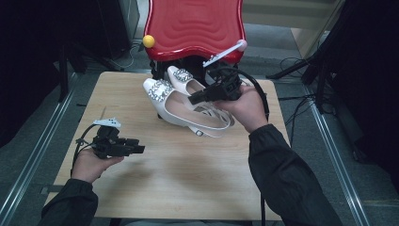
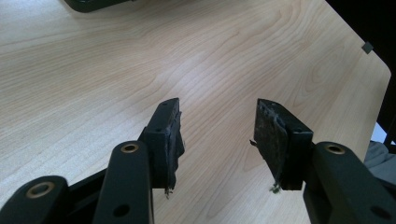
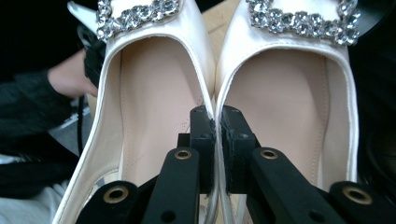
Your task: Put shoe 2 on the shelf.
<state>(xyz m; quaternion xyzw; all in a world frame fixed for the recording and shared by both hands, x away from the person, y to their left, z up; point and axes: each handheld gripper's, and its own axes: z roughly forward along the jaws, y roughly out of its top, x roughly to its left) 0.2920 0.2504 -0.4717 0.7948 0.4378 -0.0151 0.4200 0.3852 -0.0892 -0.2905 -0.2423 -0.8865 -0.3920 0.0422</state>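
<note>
Hiding the heels, the right gripper (image 3: 215, 119) pinches the touching inner edges of two white shoes (image 1: 181, 101), held above the far part of the pale wood-grain table (image 1: 188, 174); glittering buckles crown their toes; a glossy red chair (image 1: 195, 26) stands behind; the left gripper (image 2: 217, 135) hovers spread, empty.

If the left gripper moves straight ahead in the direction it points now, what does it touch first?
Probably the bare wooden table: the left gripper, fingers open and empty, angles down toward it. Depth is unclear, but nothing else lies in its line.
</note>
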